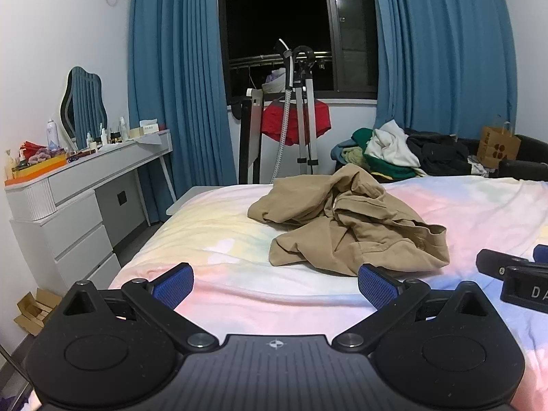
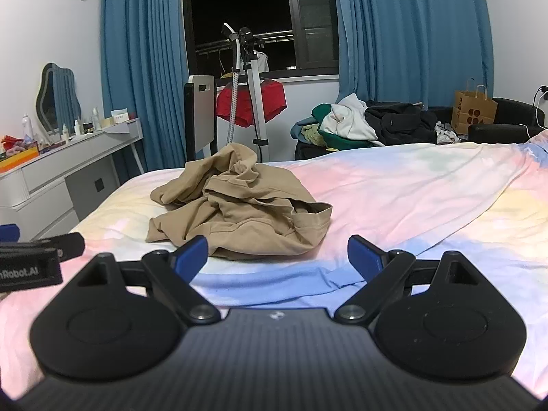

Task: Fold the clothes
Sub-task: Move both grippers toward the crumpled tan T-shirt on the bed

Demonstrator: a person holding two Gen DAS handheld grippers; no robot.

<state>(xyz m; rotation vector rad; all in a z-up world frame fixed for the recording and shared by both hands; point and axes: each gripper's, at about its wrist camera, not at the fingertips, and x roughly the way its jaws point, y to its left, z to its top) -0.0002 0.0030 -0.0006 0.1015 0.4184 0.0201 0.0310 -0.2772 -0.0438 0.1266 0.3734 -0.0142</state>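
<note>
A crumpled tan garment [image 1: 349,226] lies in a heap on the pastel bed [image 1: 222,226]. It also shows in the right wrist view [image 2: 239,212] on the same bed [image 2: 411,198]. My left gripper [image 1: 275,284] is open and empty, just short of the heap's near edge. My right gripper [image 2: 277,257] is open and empty, its left pad close to the heap's near hem. The right gripper shows at the right edge of the left wrist view [image 1: 513,274], and the left gripper at the left edge of the right wrist view [image 2: 34,257].
A grey dressing table [image 1: 85,178] with bottles and a mirror stands left of the bed. A garment steamer stand [image 1: 301,102] with a red cloth is beyond the bed's foot. A pile of clothes [image 1: 394,150] and a paper bag [image 1: 496,147] lie at the far right.
</note>
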